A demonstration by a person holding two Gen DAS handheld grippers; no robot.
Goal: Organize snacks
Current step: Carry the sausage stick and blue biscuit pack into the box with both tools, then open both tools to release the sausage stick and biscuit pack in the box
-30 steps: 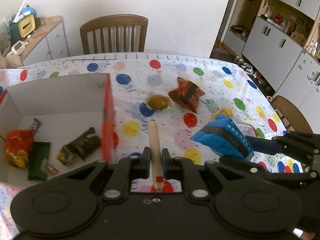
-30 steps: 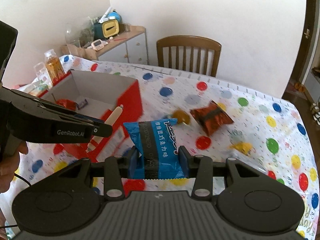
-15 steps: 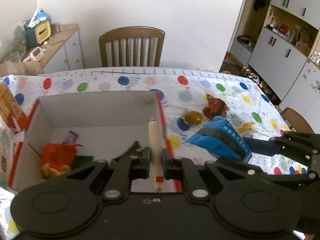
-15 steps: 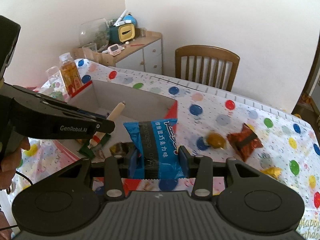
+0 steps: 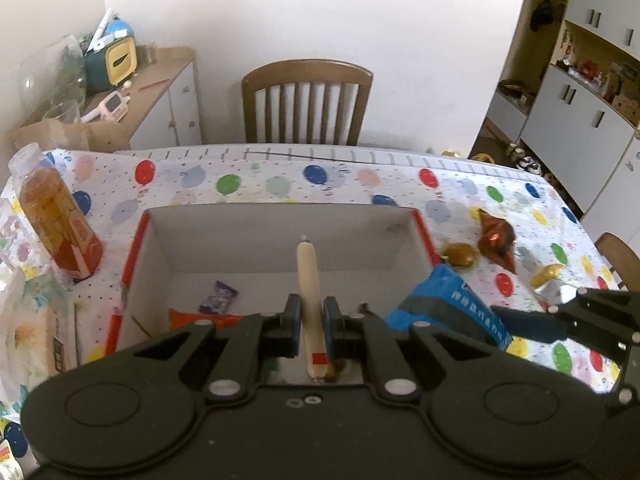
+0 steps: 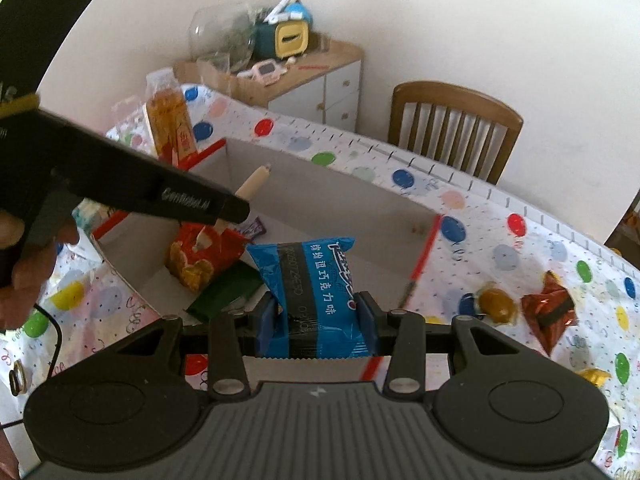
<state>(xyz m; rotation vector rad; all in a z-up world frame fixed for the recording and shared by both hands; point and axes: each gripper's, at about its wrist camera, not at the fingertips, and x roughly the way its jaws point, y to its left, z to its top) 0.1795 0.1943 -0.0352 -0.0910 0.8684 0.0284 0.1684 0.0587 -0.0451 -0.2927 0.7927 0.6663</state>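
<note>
- We hold a long, pale cream sausage stick with a red label near its end (image 5: 307, 288) pinched across its middle by the left gripper (image 5: 308, 316), whose jaws are closed tight on it; it points forward, over the inside of the box, a grip that should let it fall flat on release.
- Our right gripper (image 6: 318, 314) is clamped on a crinkly blue foil snack packet with white lettering (image 6: 316, 280), pads pressing its two sides, so the soft pack hangs upright over the box's right part.
- Both snacks sit above the white cardboard box with red outer walls (image 5: 280, 240), not yet in it; we judge we are at the dropping step.
- Already inside lie an orange-red crisp bag (image 6: 200, 256), a dark green wrapper (image 6: 224, 292) and a small purple sweet (image 5: 218, 298), so we should release over the bare floor.
- Left on the balloon-print tablecloth (image 5: 340, 184), right of the box, are a round golden-brown snack (image 5: 460, 254), a shiny red-brown foil pouch (image 5: 496, 240) and a yellow wrapped sweet (image 5: 546, 274), which we judge remain to be sorted.
- A plastic bottle of amber drink (image 5: 54, 216) stands just left of the box, clear of our path.
</note>
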